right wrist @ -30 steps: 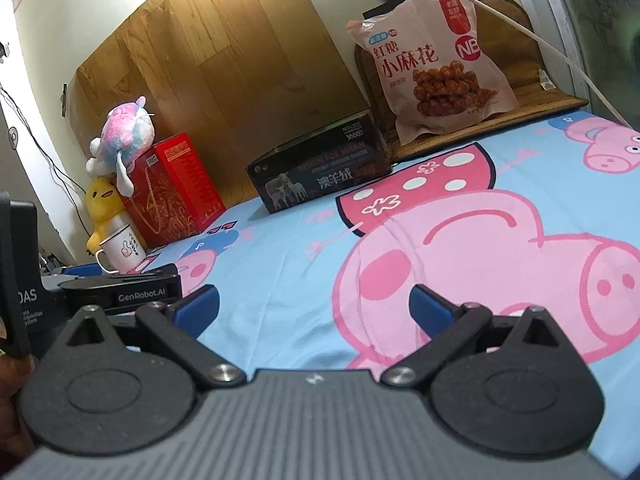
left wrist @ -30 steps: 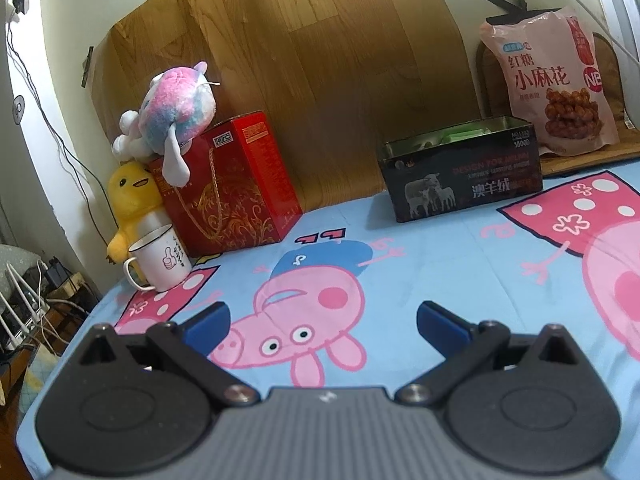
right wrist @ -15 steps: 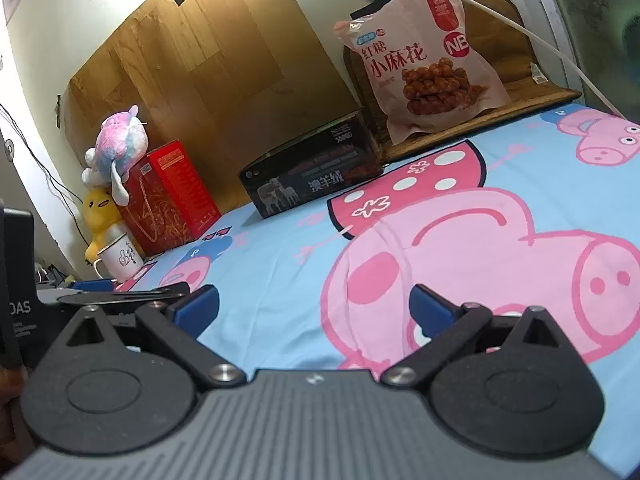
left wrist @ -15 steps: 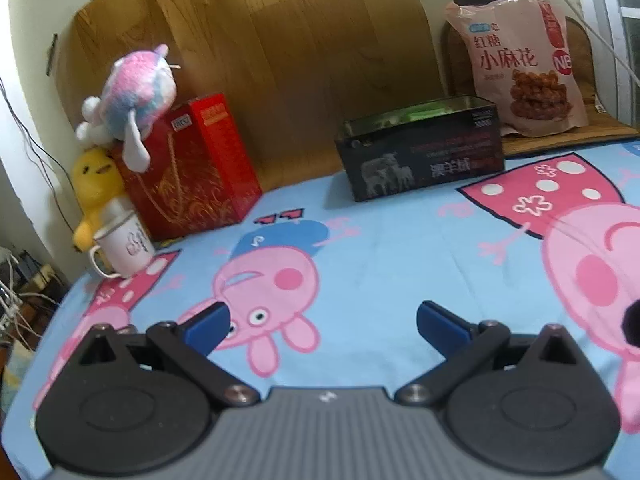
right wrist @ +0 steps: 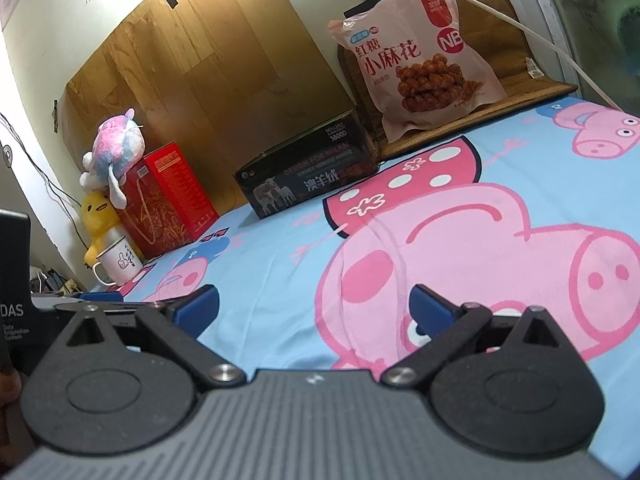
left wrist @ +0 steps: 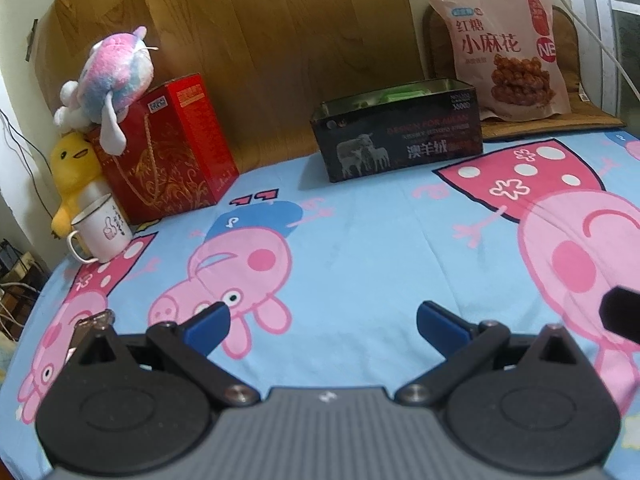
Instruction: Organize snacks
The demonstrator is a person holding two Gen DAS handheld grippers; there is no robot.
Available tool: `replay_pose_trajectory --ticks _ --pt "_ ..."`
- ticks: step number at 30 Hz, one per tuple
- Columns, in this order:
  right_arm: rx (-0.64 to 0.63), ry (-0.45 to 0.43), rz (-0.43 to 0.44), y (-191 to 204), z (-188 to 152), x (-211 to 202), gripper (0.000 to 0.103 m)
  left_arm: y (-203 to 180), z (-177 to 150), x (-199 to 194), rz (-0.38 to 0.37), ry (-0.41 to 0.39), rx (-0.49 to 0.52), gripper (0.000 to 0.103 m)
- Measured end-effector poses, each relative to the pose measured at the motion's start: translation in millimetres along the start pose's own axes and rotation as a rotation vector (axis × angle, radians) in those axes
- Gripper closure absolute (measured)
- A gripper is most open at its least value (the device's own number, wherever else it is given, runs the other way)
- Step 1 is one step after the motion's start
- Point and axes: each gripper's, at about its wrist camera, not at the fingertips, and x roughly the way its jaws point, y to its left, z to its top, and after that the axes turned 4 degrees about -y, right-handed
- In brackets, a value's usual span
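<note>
Pink snack bag (left wrist: 500, 46) stands upright (leaning back) behind the open black tin (left wrist: 400, 136).

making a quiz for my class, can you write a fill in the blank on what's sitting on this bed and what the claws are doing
1. The pink and blue plush toy sits on top of the ____ box.
2. The snack bag leans upright behind the ____ tin, whose lid is off.
3. The white mug stands in front of the ____ duck toy.
4. Both the left claw and the right claw are ____ and hold nothing.

Missing words: red; black; yellow; open
</note>
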Motion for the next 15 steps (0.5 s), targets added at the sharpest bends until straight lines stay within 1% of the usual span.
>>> replay_pose_trajectory --ticks 9,15 --pt "0.008 -0.005 -0.002 -1.6 -0.3 -0.8 0.001 -3.1 -1.4 2.5 -0.038 0.042 -0.011 0.000" --pt "0.008 -0.005 -0.002 -1.5 -0.6 -0.9 0.001 -5.5 -2.1 1.4 -0.047 0.049 -0.011 0.000"
